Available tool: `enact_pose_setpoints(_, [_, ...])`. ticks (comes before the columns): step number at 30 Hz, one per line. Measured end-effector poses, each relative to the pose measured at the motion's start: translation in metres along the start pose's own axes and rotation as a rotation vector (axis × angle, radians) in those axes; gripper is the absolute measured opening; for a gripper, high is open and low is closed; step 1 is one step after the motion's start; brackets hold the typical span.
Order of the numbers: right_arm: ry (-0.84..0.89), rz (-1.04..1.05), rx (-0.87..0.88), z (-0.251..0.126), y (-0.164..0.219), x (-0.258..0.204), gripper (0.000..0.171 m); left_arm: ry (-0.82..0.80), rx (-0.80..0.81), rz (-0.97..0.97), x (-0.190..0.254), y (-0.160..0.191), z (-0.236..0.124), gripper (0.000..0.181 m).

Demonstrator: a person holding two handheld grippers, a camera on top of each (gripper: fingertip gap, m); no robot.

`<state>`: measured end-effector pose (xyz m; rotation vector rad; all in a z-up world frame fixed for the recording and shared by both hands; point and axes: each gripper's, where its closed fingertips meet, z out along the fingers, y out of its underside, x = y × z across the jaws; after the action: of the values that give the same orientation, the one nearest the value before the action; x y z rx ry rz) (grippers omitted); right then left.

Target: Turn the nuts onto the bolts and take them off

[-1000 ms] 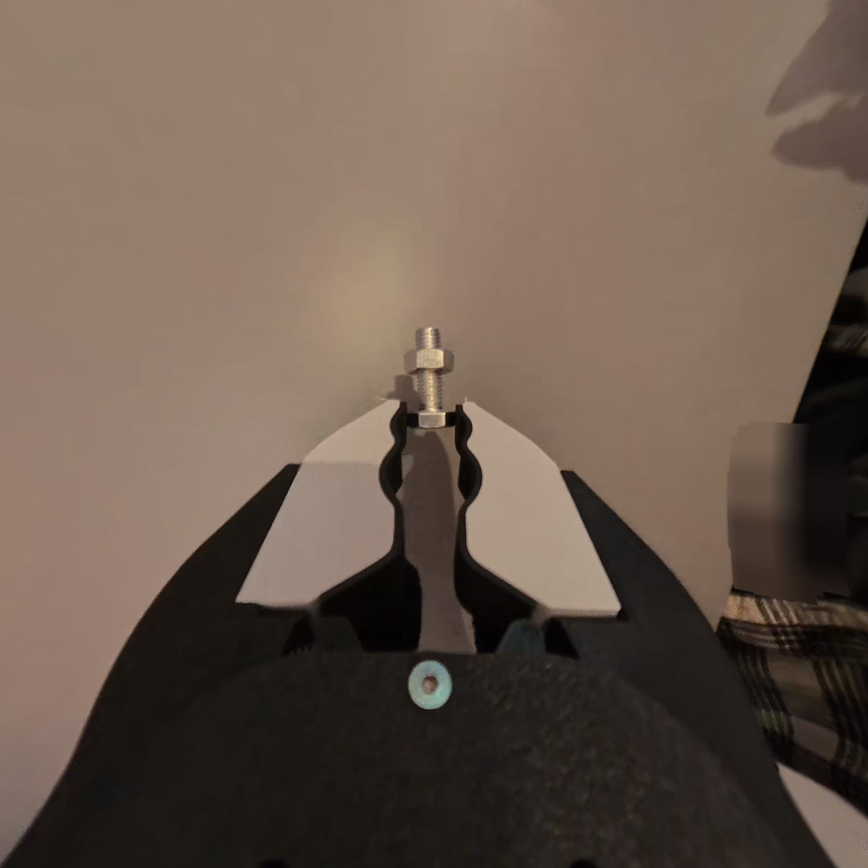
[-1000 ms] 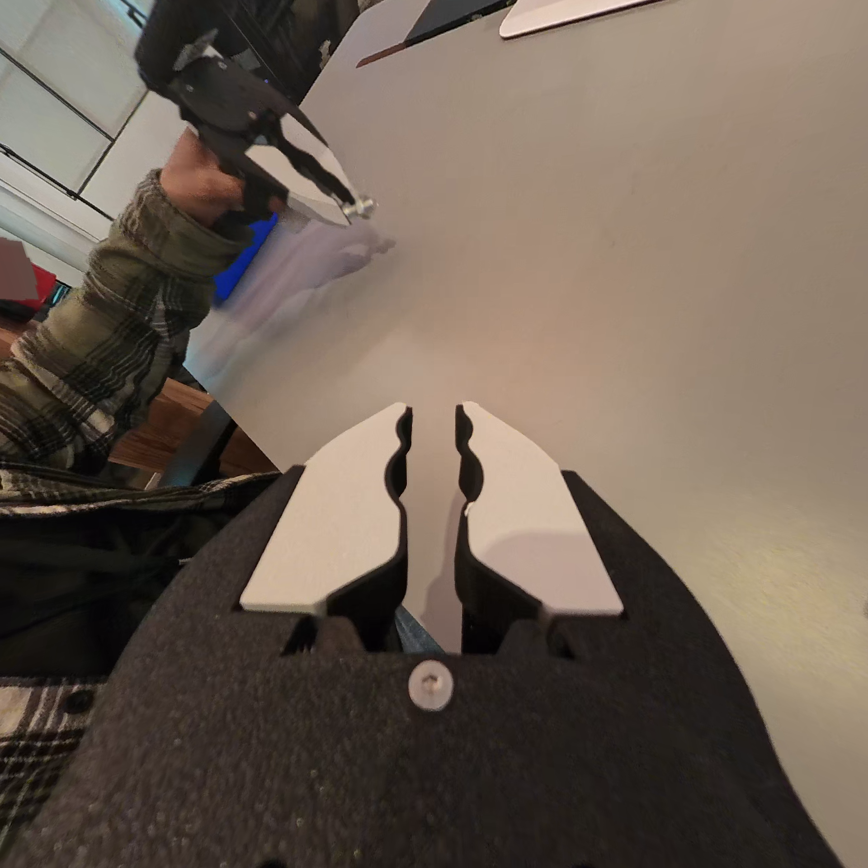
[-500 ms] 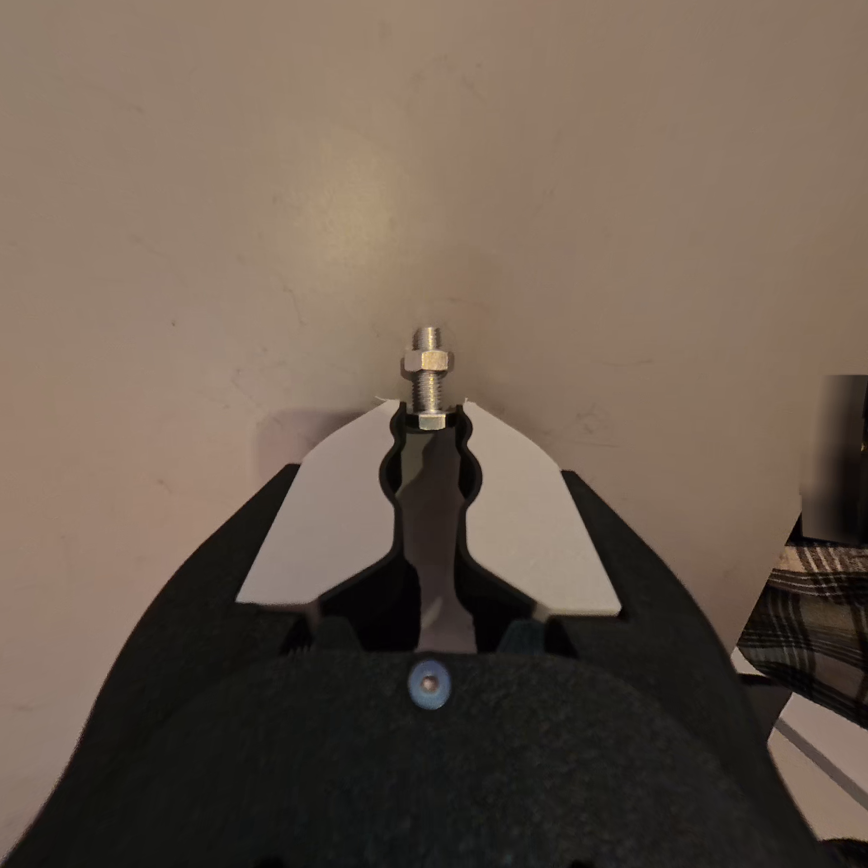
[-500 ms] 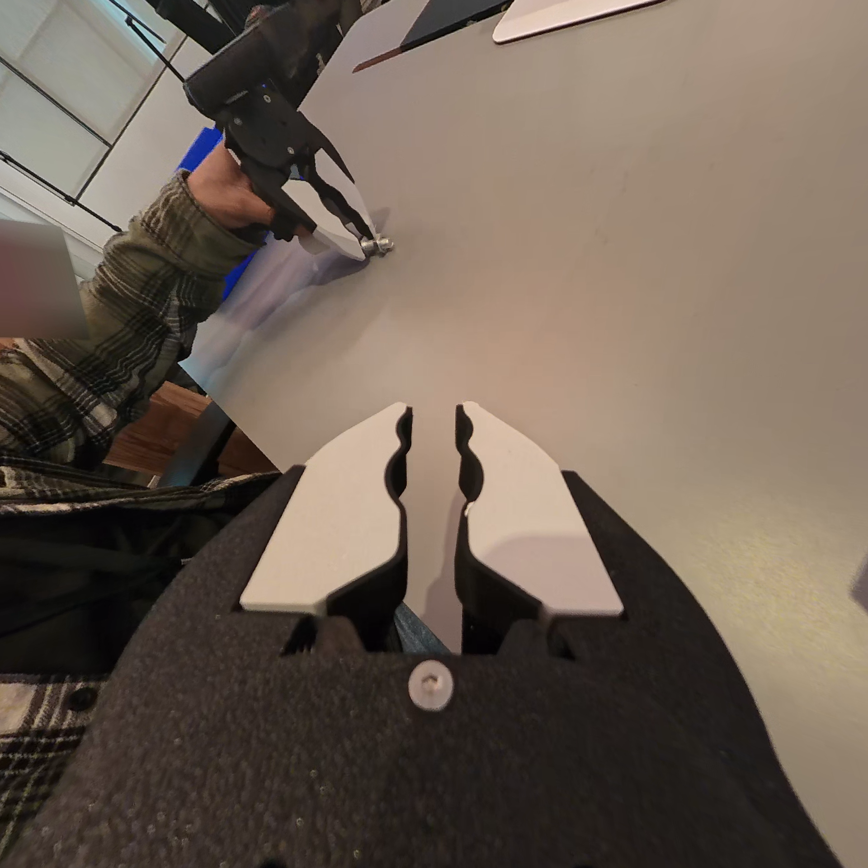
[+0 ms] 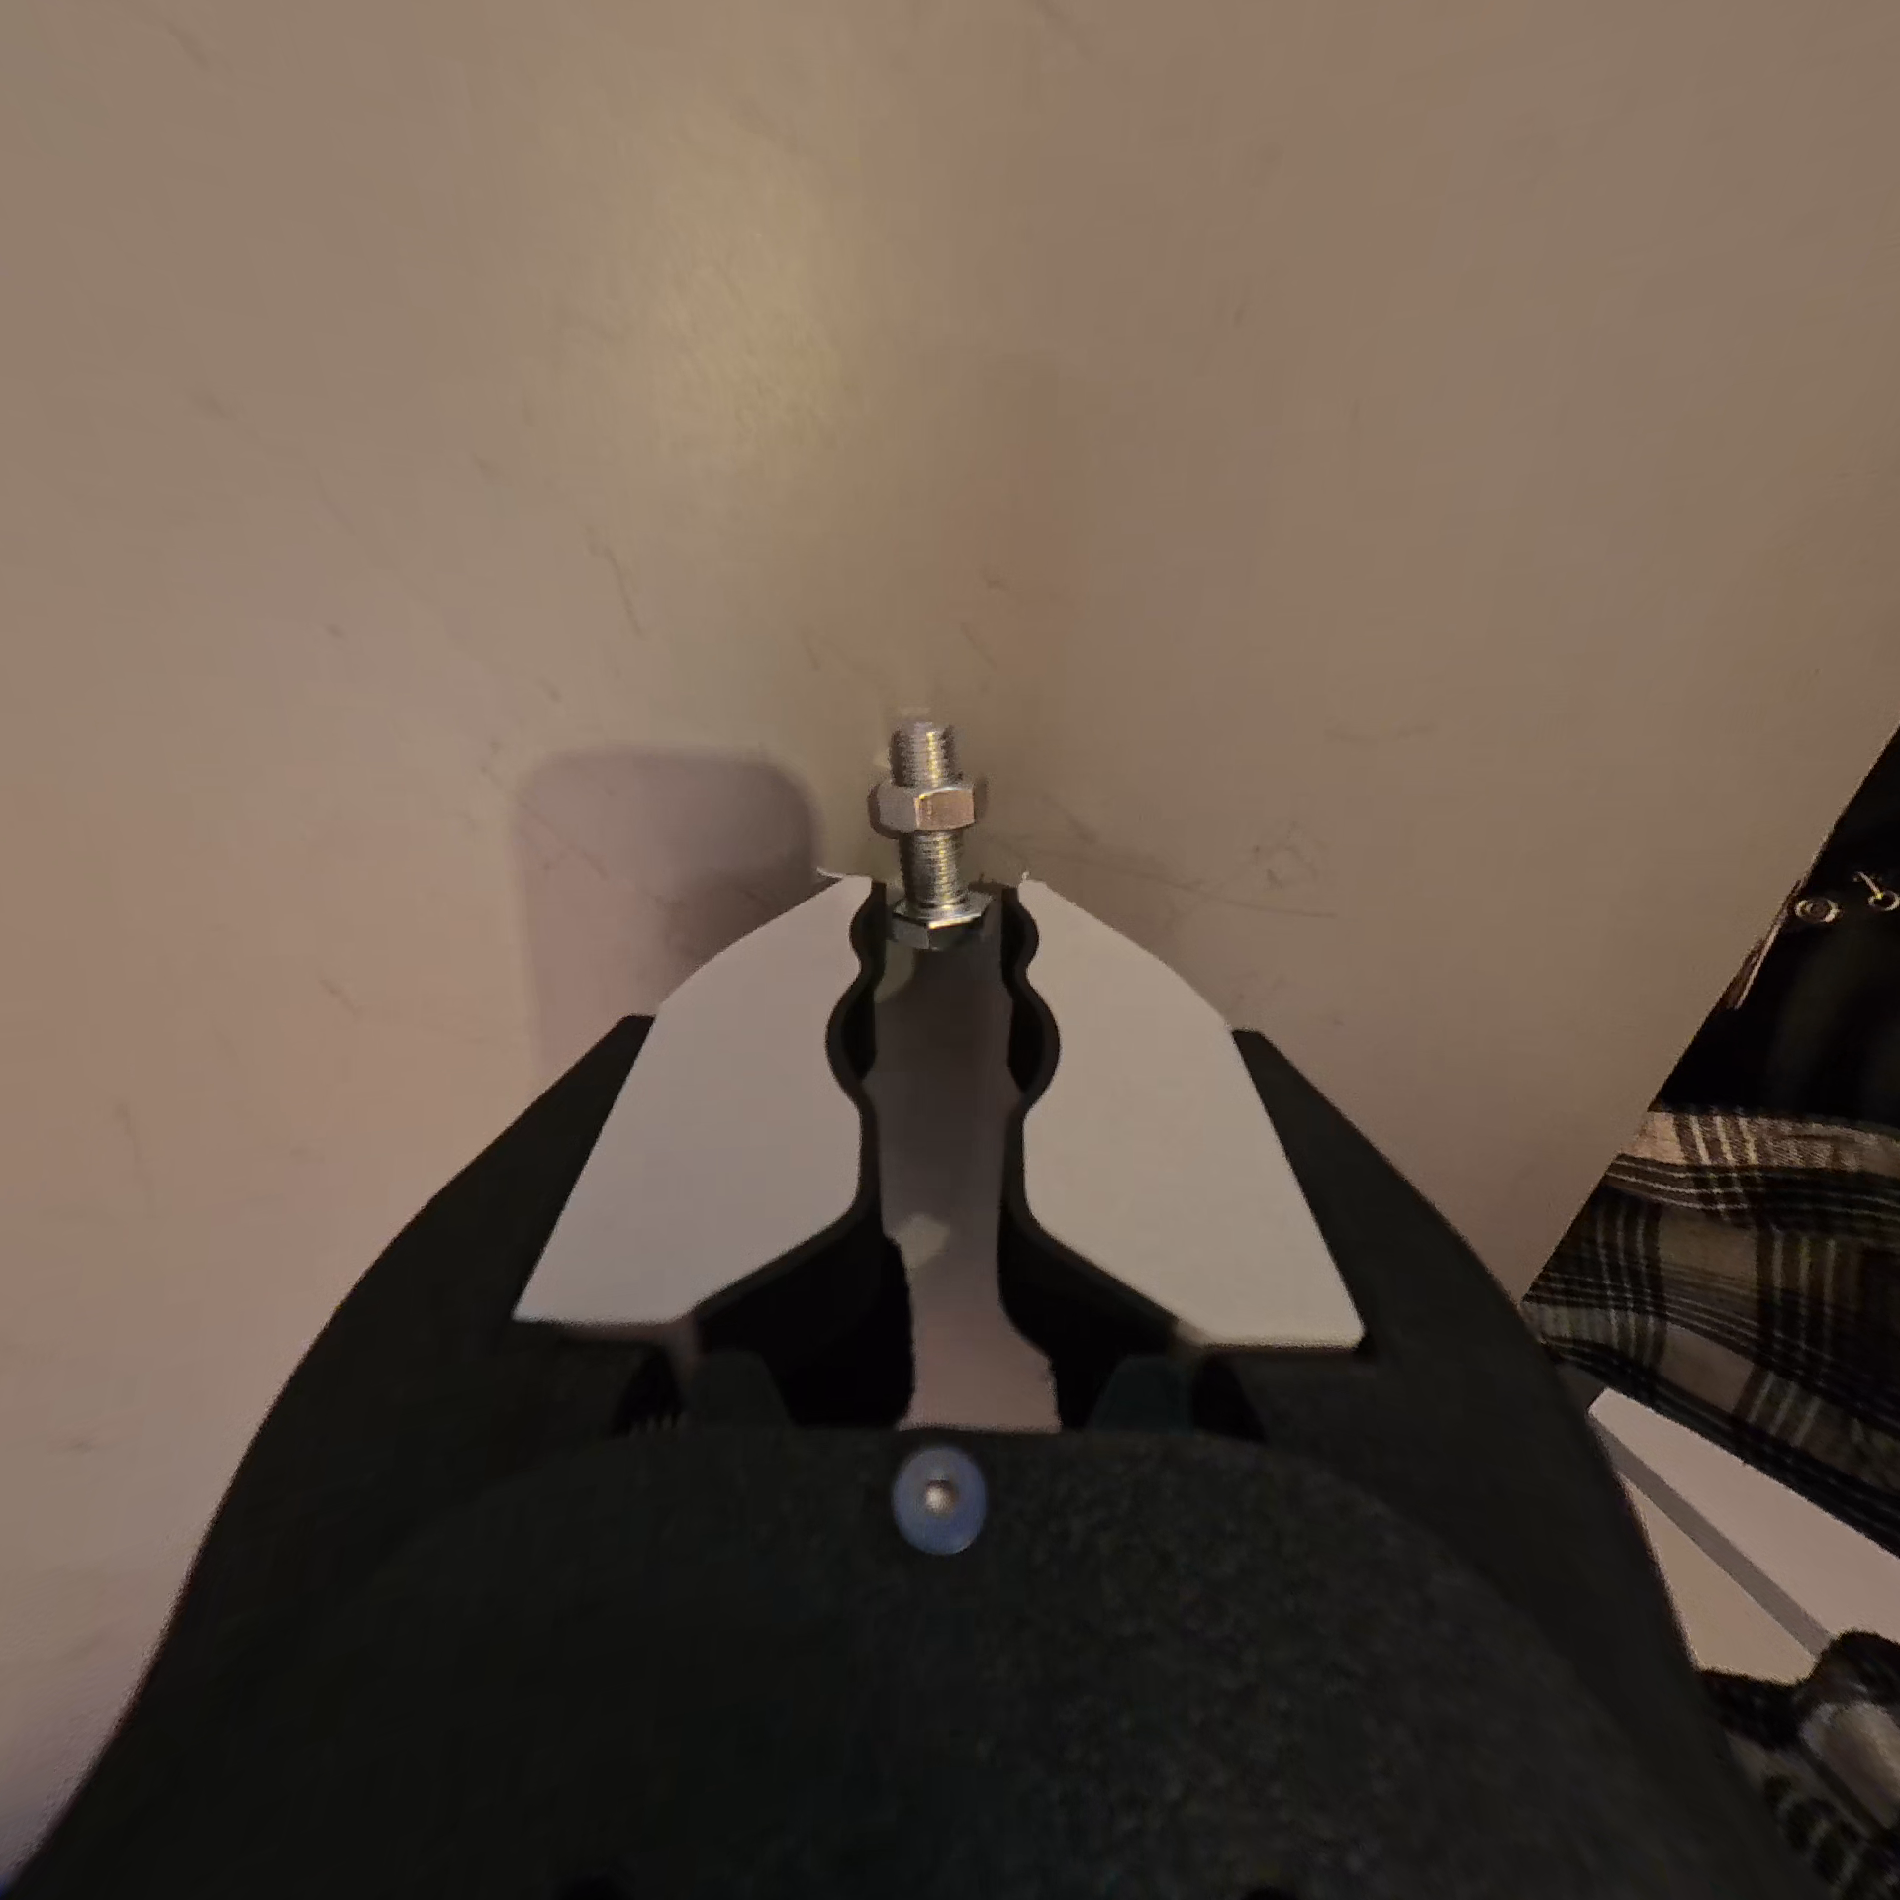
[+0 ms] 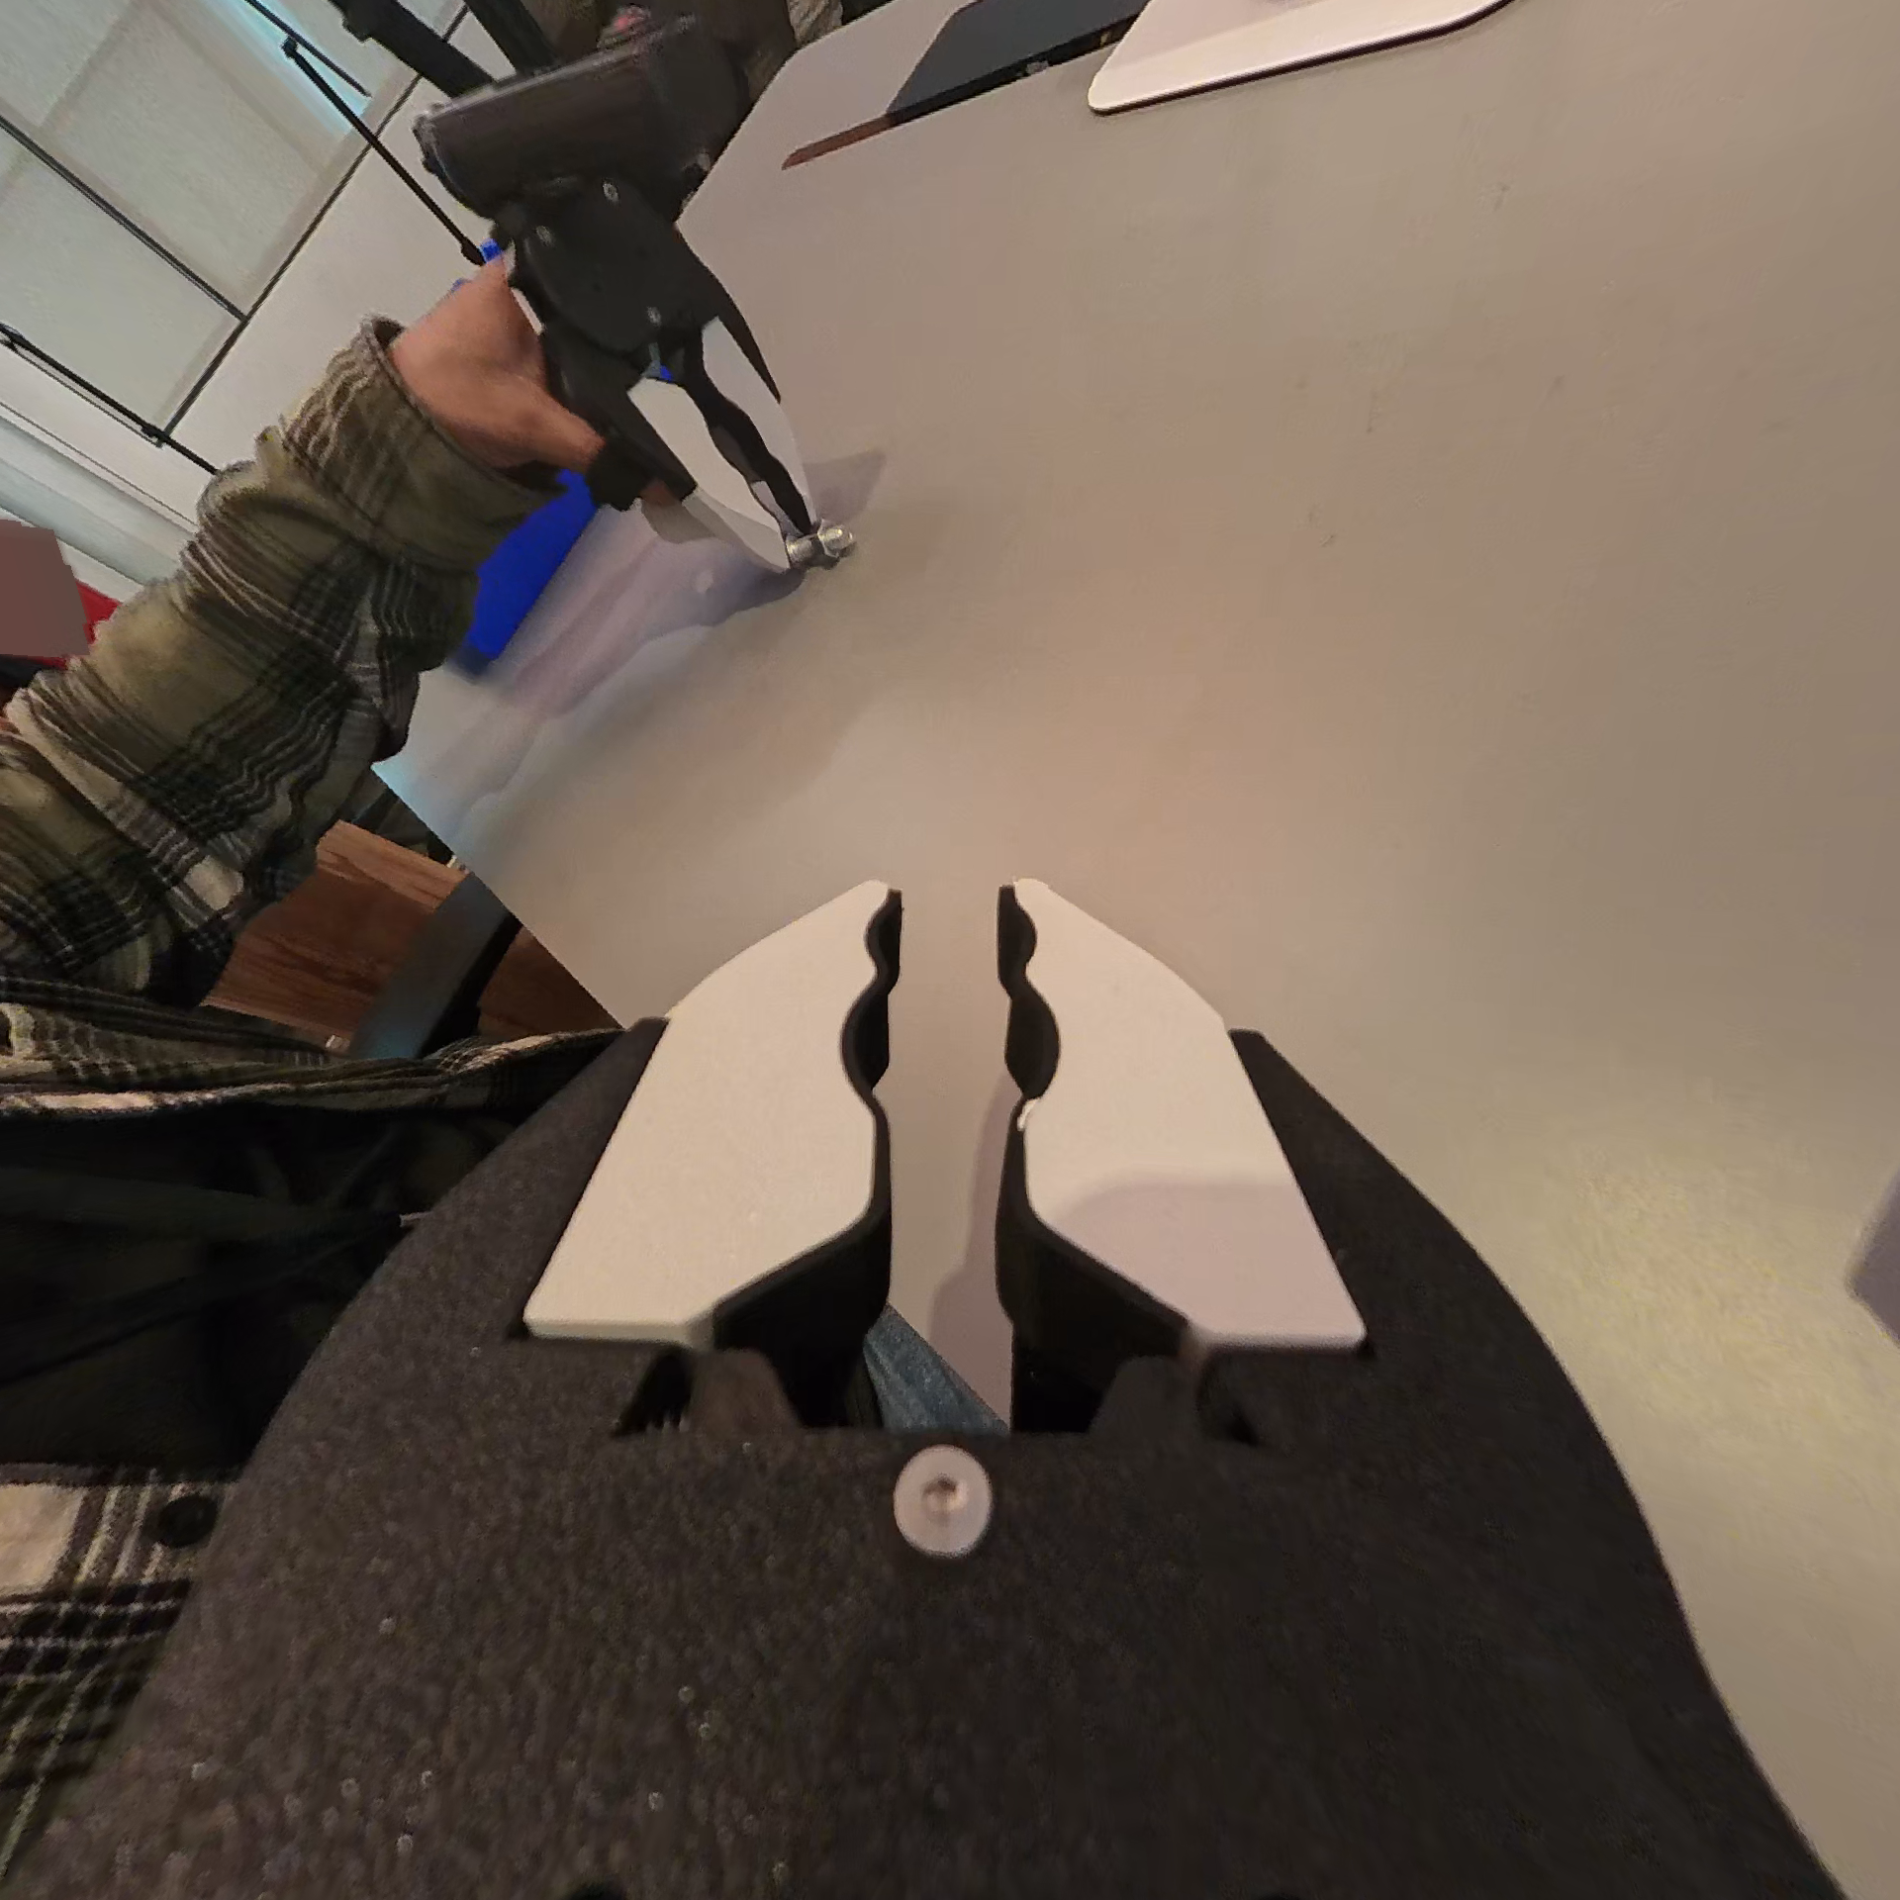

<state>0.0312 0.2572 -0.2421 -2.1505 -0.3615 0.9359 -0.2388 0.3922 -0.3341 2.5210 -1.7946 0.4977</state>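
Note:
My left gripper [image 5: 938, 897] is shut on the hex head of a silver bolt [image 5: 932, 859]. The bolt's threaded shank points away from me, and a silver nut [image 5: 927, 808] sits on it near the far end. The bolt's tip is at or just above the grey table [image 5: 411, 411]. In the right wrist view the left gripper [image 6: 797, 540] shows far off at upper left, angled down, with the bolt and nut [image 6: 823, 542] at the tabletop. My right gripper [image 6: 948, 897] is open and empty, low over the table's near side.
A person's hand [image 6: 483, 391] and plaid sleeve [image 6: 236, 658] hold the left gripper. A white pad [image 6: 1285, 51] and a dark flat item [image 6: 987, 72] lie at the table's far edge. A blue object [image 6: 519, 576] sits beyond the left edge. Plaid clothing [image 5: 1748, 1254] is at right. Across from one pair of fingers to the other is roughly 30 centimeters.
My left gripper has come down and tilted toward the table with the bolt and nut, bringing the bolt's tip to the surface. My right gripper has stayed still and open.

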Motion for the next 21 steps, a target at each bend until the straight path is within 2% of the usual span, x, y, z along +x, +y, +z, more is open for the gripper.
enact_pose_setpoints(8, [-0.006, -0.001, -0.002, 0.001, 0.001, 0.000, 0.018, -0.010, 0.063, -0.008, 0.003, -0.018, -0.014, 0.028])
enact_pose_setpoints(21, [-0.006, 0.002, 0.000, -0.001, 0.002, 0.000, 0.019, -0.002, -0.033, -0.097, 0.003, -0.021, 0.006, 0.022])
